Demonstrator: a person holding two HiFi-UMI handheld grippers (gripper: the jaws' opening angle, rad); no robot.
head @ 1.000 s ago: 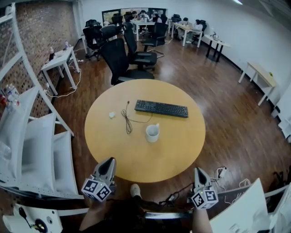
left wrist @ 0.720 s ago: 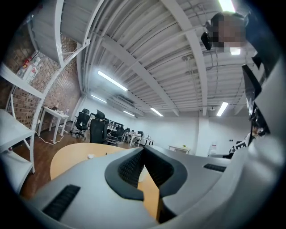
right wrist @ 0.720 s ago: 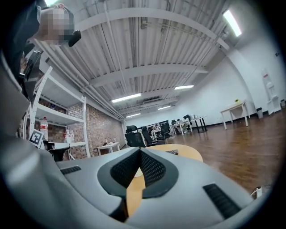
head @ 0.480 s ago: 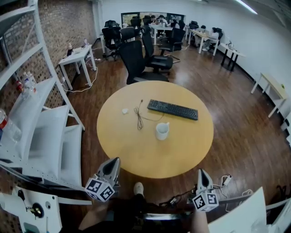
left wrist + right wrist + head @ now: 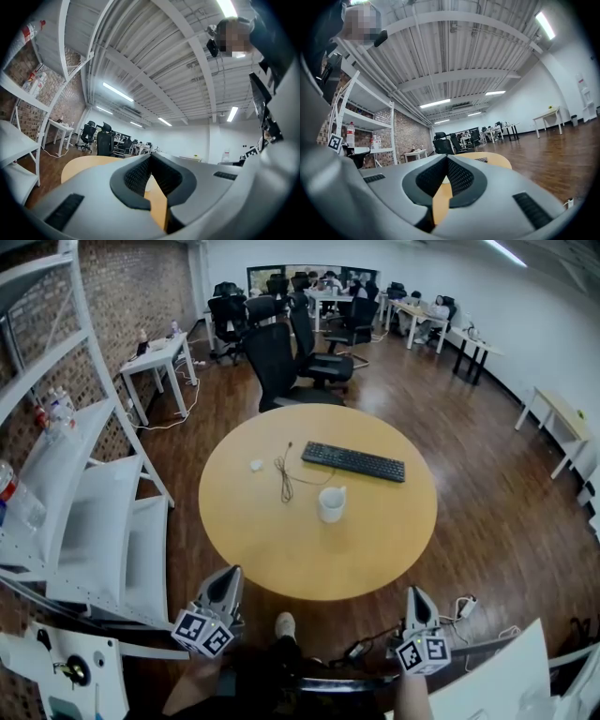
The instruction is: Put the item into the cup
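The left gripper [image 5: 228, 575] and right gripper [image 5: 417, 594] hang short of the round desk [image 5: 281, 549], fingers [image 5: 136, 174] pressed together on nothing. The small white item [image 5: 256, 465] lies on the desk, well apart from the cup [image 5: 331, 503]. Neither gripper has moved in the last half second.

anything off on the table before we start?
Nothing stands out. The cup stands upright on the round table, nothing spilled; the keyboard lies flat behind it. Only untidy bit: a dark cable lying loose between the cup and the small white item.
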